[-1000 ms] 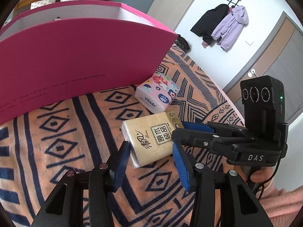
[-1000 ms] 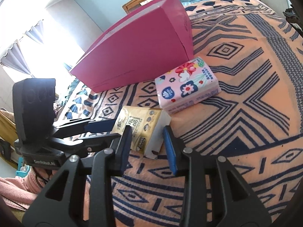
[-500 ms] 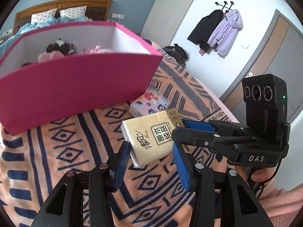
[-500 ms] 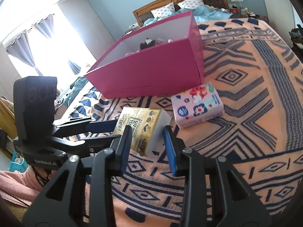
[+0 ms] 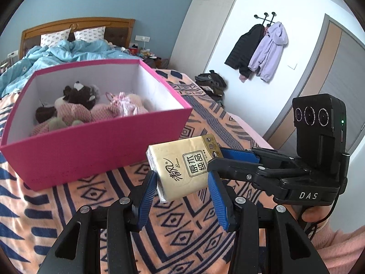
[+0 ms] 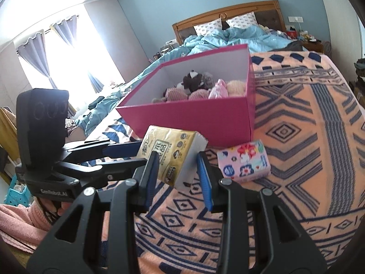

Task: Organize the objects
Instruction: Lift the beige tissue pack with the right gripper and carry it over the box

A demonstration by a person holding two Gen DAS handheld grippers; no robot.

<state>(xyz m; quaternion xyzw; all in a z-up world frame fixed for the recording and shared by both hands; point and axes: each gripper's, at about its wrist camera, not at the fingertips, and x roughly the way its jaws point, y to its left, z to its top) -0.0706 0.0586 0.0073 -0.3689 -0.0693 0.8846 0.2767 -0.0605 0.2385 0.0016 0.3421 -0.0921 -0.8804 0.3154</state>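
Note:
A yellow tissue pack [image 5: 182, 166] is held in the air above the patterned bedspread by both grippers. My left gripper [image 5: 182, 196] is shut on one end of it, and my right gripper [image 6: 178, 171] is shut on its other end [image 6: 168, 155]. The open pink box [image 5: 98, 146] stands just beyond, with several plush toys [image 5: 86, 109] inside; it also shows in the right wrist view [image 6: 194, 118]. A floral pink tissue pack [image 6: 244, 162] lies on the bedspread to the right of the box's near corner.
The orange and navy bedspread [image 6: 296, 137] stretches to the right of the box. A blue duvet [image 5: 57, 54] and pillows lie behind it by the wooden headboard. Coats [image 5: 257, 50] hang on the wall, with clothes piled below.
Both grippers have lifted the yellow tissue pack off the bedspread, high enough that the inside of the pink box has come into view. The floral pack has stayed on the bed.

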